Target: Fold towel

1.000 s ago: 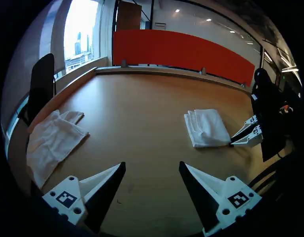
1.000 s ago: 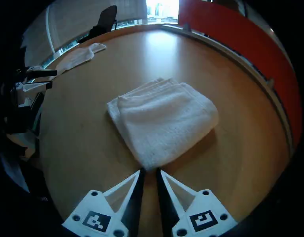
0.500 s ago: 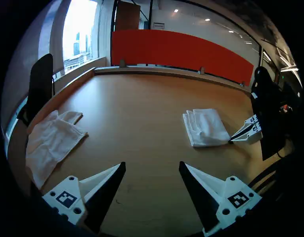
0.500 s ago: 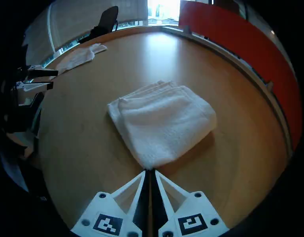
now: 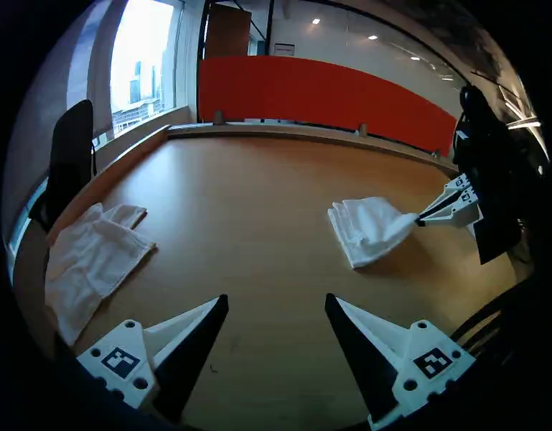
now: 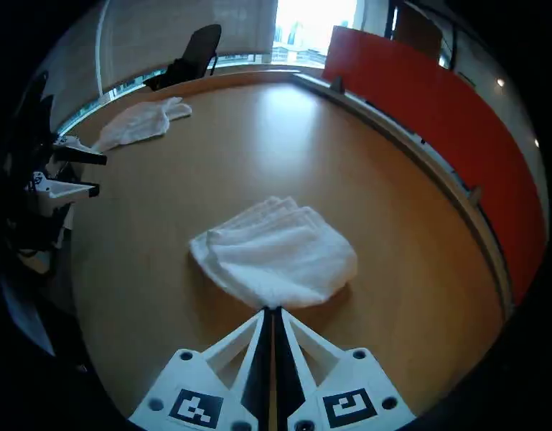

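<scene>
A folded white towel [image 6: 276, 255] lies on the wooden table [image 6: 290, 144]. My right gripper [image 6: 273, 310] is shut on its near corner and holds that corner raised off the table. In the left gripper view the same folded towel [image 5: 365, 226] sits right of centre, with the right gripper [image 5: 421, 218] pinching its lifted right corner. My left gripper [image 5: 276, 302] hovers open above bare table, well short of both towels. A second, unfolded white towel [image 5: 92, 262] lies spread at the table's left edge, also seen as the unfolded towel [image 6: 143, 121] far off.
An orange partition [image 5: 326, 93] runs along the table's far side. A black office chair [image 5: 71, 161] stands by the window at the left. A person in dark clothing [image 5: 491, 179] holds the right gripper at the table's right edge.
My right gripper has shut on the folded towel's near corner and lifted it off the table. The left gripper has stayed open and nearly still.
</scene>
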Demonstrator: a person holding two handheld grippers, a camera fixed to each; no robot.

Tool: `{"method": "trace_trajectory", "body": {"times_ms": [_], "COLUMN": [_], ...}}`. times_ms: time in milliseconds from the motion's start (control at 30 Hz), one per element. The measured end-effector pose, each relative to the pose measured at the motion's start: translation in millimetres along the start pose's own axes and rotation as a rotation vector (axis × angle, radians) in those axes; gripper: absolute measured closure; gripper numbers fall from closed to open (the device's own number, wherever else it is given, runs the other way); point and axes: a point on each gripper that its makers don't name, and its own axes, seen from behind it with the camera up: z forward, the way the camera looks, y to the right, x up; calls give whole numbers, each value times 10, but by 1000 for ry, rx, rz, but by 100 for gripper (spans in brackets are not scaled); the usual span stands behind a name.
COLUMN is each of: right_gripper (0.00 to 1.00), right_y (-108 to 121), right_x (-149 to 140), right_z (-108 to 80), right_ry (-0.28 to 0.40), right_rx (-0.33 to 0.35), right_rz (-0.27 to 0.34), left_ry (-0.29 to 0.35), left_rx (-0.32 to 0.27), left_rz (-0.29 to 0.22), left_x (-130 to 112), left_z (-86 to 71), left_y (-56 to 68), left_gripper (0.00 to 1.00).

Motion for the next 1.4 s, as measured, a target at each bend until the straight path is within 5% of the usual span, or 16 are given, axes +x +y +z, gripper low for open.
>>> {"method": "trace_trajectory", "body": {"times_ms": [600,1400], "right_gripper": [98,99], "right_y": [607,1231], "right_x": [863,612], "right_z": [-642,-1241], "right_ry": [103,78], "right_rx": [-114,-178], "right_rz": [-125,-87], "left_ry": [34,37], "left_rx": [-36,-65], "left_rz": [27,58], "left_x": [177,248], "left_z": [-7,25], "left_y": [46,160], "left_gripper": [0,0]}}
